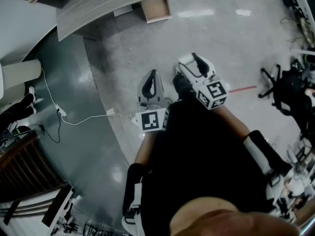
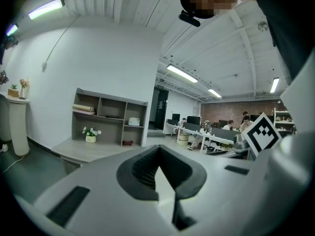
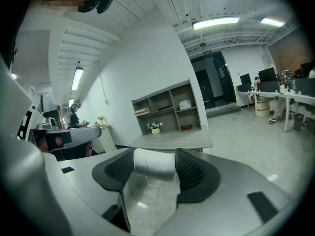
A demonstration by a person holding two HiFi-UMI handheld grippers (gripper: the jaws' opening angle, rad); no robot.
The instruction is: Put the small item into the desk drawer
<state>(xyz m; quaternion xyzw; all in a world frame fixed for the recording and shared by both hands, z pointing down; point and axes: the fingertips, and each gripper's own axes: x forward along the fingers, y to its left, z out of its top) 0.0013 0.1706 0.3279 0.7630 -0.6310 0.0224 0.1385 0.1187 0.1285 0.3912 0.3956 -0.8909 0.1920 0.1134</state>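
Observation:
A small white roll (image 3: 153,162) sits pinched between the dark ribbed pads of my right gripper (image 3: 154,165), which is shut on it. In the head view both grippers are held close to the person's body, well back from the grey desk (image 1: 113,1): the right gripper (image 1: 195,62) is ahead, the left gripper (image 1: 151,78) beside it. A light wooden drawer (image 1: 156,9) stands pulled out under the desk. My left gripper (image 2: 160,175) is shut with nothing between its pads. The desk (image 2: 81,150) and a shelf unit (image 2: 109,117) lie far ahead.
A white cable and power strip (image 1: 61,112) run over the dark floor at left. A white pedestal (image 1: 19,73) stands at the left edge. A black office chair (image 1: 288,90) and a red floor line (image 1: 243,88) are at right. A small potted plant (image 3: 156,128) sits on the desk.

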